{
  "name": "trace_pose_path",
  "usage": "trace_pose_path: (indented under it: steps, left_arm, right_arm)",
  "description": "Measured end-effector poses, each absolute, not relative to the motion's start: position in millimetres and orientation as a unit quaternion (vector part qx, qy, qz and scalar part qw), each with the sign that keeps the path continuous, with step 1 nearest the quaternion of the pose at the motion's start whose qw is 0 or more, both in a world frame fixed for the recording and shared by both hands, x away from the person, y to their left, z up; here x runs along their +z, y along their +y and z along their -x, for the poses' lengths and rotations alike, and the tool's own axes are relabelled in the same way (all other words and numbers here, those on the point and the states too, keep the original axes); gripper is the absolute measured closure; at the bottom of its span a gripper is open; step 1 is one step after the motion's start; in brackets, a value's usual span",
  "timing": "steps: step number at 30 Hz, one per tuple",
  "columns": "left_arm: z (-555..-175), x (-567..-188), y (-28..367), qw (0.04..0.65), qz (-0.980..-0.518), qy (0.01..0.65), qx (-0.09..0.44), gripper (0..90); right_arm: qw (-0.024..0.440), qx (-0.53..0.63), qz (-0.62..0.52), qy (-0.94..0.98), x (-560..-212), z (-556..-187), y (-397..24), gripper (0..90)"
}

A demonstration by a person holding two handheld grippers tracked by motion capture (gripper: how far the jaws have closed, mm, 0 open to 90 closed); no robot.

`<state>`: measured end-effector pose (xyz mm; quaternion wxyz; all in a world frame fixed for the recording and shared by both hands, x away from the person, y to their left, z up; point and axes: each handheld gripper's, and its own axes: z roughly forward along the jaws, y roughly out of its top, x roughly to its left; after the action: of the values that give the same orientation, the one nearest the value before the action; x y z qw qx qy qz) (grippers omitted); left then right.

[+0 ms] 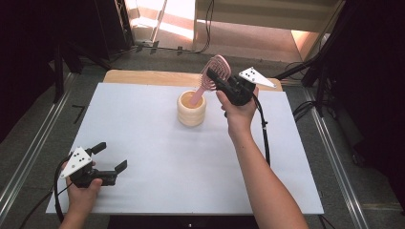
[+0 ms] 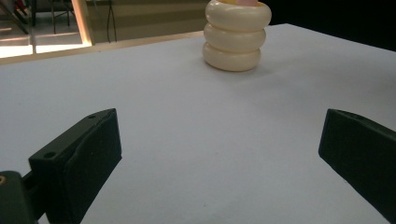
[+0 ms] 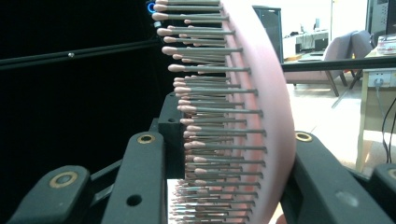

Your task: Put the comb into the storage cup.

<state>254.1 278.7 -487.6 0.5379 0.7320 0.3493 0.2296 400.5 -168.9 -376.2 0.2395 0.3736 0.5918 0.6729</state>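
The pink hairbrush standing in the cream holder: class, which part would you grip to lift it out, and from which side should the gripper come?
Grip the head of the pink hairbrush, closing across bristles and back, as the right gripper does. The handle is sunk in the cream holder, so the head alone stands free. It leans up and away to the right, so coming from the right and above looks best.

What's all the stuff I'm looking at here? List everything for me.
hairbrush: one, pink, handle down in the cup, head clamped by the right tongs
cup: one, cream, ribbed, far middle of the table
table: one, white top, wood strip at far edge
left tongs: one, black, open, near left corner, holding nothing
right tongs: one, black, shut on the brush head
hands: two, one per tongs
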Motion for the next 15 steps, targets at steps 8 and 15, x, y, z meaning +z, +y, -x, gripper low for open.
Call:
trace_pose_path:
  steps: [8,15]
  left_arm:
    - [-254.0,-487.6,278.6,0.538,-0.732,0.348,0.229,0.0]
    - [-254.2,-487.9,278.2,0.538,-0.733,0.349,0.227,0.0]
  right_arm:
    - [0.237,0.669,-0.376,0.596,-381.1,-403.3,-164.9,62.7]
    - [0.233,0.665,-0.379,0.6,-385.8,-405.8,-162.3,62.7]
